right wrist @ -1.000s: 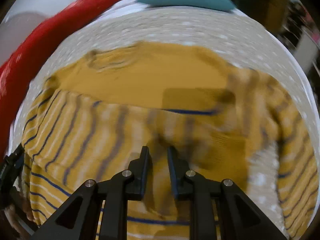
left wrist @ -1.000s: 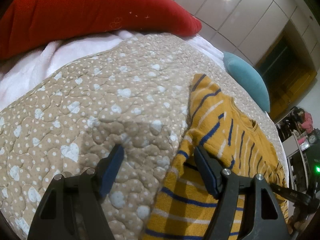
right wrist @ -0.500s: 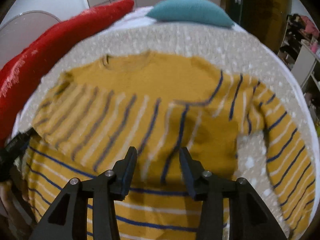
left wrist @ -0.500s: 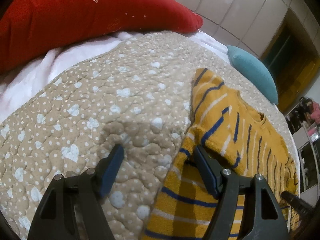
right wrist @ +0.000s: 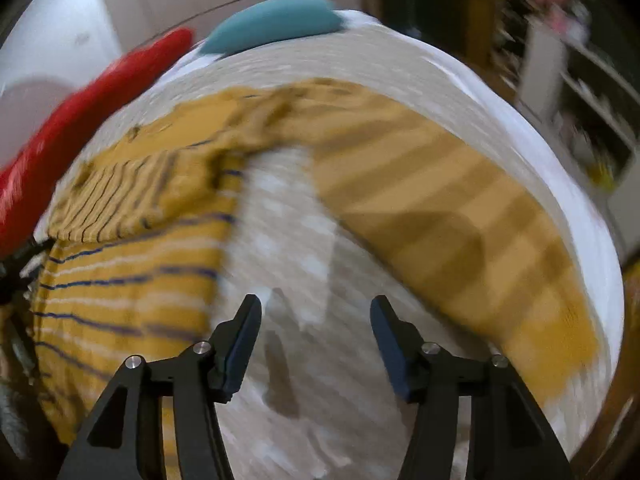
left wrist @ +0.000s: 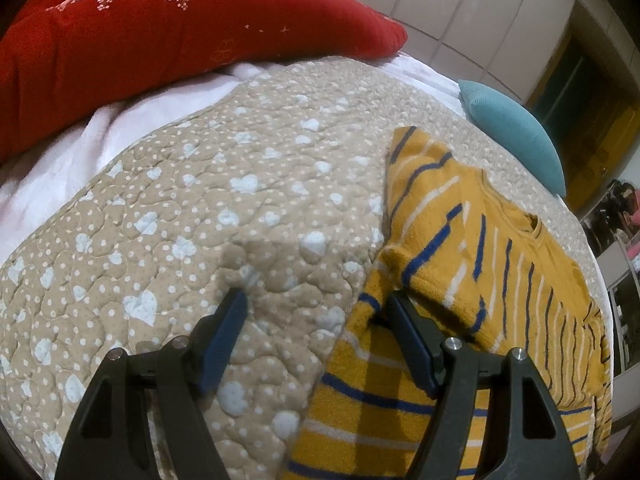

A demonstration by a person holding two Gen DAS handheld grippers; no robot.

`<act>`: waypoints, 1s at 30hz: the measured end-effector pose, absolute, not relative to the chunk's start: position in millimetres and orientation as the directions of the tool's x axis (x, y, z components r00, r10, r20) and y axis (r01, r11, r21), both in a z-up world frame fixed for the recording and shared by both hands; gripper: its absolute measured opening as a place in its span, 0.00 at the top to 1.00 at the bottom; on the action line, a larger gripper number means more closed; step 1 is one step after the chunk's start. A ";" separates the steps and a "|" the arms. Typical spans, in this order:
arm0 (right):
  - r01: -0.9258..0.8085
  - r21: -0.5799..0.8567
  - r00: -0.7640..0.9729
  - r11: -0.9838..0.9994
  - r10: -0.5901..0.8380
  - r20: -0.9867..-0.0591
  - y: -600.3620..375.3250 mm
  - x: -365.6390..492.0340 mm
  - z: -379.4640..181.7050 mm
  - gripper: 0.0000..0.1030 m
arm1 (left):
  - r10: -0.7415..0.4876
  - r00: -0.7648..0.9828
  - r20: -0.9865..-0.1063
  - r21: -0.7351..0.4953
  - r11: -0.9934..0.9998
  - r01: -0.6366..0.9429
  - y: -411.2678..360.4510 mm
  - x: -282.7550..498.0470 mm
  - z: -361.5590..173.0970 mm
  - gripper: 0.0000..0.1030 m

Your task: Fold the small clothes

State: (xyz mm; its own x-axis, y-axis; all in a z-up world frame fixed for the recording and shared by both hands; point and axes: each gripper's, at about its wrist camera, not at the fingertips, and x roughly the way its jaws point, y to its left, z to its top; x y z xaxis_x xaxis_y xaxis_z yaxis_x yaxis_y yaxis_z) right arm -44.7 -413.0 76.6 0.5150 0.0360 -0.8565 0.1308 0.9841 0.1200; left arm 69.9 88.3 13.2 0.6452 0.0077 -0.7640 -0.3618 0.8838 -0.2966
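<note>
A small yellow sweater (left wrist: 472, 264) with blue and white stripes lies on the beige quilt (left wrist: 224, 216), one sleeve folded across its body. My left gripper (left wrist: 316, 312) is open and empty, low over the quilt at the sweater's left edge, its right finger touching the fabric. In the blurred right wrist view the sweater's body (right wrist: 132, 276) is at the left and its other sleeve (right wrist: 452, 216) stretches out to the right. My right gripper (right wrist: 316, 312) is open and empty over the bare quilt between body and sleeve.
A red pillow (left wrist: 152, 36) lies at the head of the bed, with a white blanket (left wrist: 80, 152) under the quilt. A teal cushion (left wrist: 516, 132) sits at the far side. White shelves (right wrist: 580, 92) stand beyond the bed's right edge.
My right gripper has opened wide, let go of the sweater and swung right, off the body toward the outstretched sleeve. My left gripper has stayed open and moved slightly.
</note>
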 end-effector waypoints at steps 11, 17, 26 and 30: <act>0.334 0.516 0.685 0.789 0.173 -0.708 -532.4 -114.8 72.5 0.39 | 0.055 0.614 -0.788 -0.223 0.903 -0.367 76.4 76.4 13.3 0.30; 0.345 0.525 0.724 0.778 0.136 -0.676 -543.4 -134.2 74.0 0.39 | 0.077 0.600 -0.797 -0.189 0.910 -0.369 74.9 76.9 12.8 0.29; 0.415 0.502 0.754 0.759 0.022 -0.657 -556.0 -115.5 74.4 0.63 | 0.040 0.618 -0.785 -0.236 0.903 -0.358 79.5 74.5 13.3 0.26; 0.408 0.515 0.746 0.754 0.050 -0.664 -573.2 -105.9 81.3 0.90 | -0.019 0.611 -0.791 -0.307 0.876 -0.371 90.9 65.5 29.7 0.26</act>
